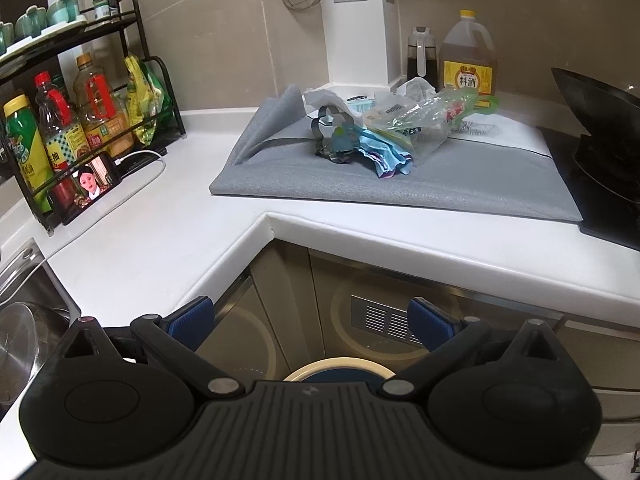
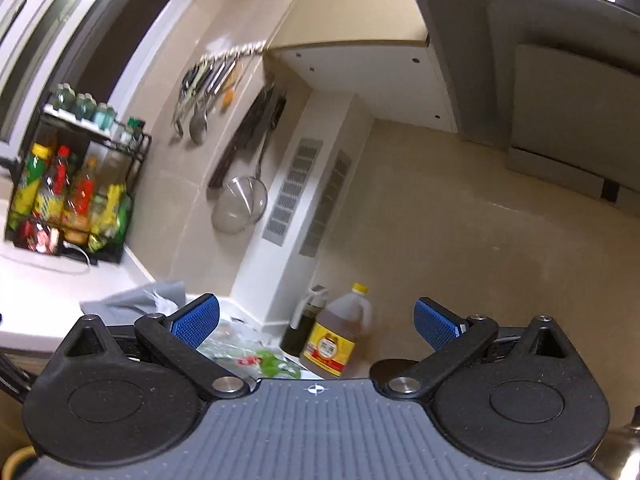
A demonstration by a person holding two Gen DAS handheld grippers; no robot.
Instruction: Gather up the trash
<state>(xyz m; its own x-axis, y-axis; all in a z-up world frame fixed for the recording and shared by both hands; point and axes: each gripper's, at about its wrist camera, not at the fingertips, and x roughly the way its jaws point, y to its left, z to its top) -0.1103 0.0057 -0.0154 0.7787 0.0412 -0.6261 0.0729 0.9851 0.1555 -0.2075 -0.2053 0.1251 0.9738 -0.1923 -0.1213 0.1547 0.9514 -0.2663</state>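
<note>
Trash (image 1: pixel 394 128), a heap of clear bags, blue wrapper and crumpled paper, lies on the grey mat (image 1: pixel 460 176) atop the white surface (image 1: pixel 160 232), well beyond the left gripper (image 1: pixel 312 320), which hangs released below the edge. Right wrist view: the right gripper (image 2: pixel 316 320), spread and empty, should probably tilt down toward the bags (image 2: pixel 248 354) first.
</note>
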